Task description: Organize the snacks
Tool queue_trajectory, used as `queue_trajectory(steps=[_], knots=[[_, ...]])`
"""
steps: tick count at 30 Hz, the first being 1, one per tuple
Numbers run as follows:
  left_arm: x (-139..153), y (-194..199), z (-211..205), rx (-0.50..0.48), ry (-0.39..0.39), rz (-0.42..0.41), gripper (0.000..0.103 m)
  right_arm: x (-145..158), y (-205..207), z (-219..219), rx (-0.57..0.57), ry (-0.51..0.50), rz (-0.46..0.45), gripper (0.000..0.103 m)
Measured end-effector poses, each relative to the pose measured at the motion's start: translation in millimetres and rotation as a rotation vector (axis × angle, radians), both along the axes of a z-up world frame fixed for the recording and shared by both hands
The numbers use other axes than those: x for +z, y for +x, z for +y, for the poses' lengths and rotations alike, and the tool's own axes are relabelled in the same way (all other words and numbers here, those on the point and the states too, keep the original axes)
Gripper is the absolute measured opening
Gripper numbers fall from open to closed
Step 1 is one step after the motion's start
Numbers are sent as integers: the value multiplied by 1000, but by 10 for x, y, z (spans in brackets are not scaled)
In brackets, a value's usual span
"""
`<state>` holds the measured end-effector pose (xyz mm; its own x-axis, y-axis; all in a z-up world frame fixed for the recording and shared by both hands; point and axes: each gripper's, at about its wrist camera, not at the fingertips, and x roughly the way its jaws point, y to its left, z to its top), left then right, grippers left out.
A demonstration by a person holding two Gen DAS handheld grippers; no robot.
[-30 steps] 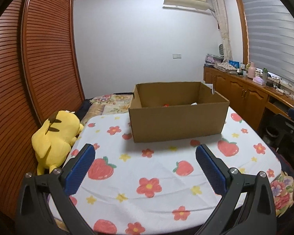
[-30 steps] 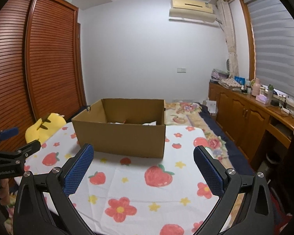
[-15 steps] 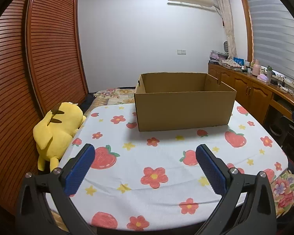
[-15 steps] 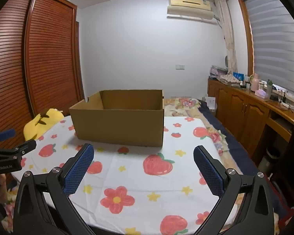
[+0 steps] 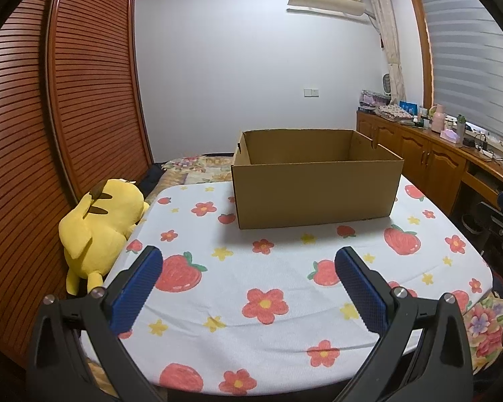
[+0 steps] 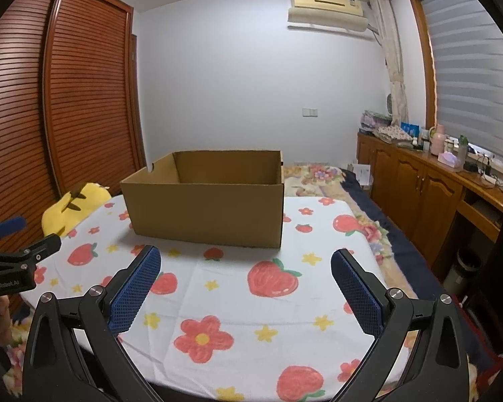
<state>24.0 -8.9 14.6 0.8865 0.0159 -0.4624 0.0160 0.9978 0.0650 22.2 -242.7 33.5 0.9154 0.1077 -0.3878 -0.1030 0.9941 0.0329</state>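
open brown cardboard box (image 5: 315,194) – sits at far side of strawberry-and-flower tablecloth (image 5: 268,288), interior hidden from me, no snacks in view | left gripper (image 5: 248,268) – jaws apart, empty | right gripper (image 6: 244,268) – jaws apart, empty | risk – I reach in blind, nudge light box, it slides toward yellow plush toy (image 5: 100,224)

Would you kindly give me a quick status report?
Left gripper open, empty. Right gripper open, empty. Cardboard box upright on tablecloth, contents hidden. Path clear.
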Motion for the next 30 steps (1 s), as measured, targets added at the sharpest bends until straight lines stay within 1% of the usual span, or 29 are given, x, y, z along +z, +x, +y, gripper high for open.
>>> queue_trajectory(steps=[30], knots=[[97,-47,-13,1,6,-30,103,43,12,-2,-6,1,-7,103]])
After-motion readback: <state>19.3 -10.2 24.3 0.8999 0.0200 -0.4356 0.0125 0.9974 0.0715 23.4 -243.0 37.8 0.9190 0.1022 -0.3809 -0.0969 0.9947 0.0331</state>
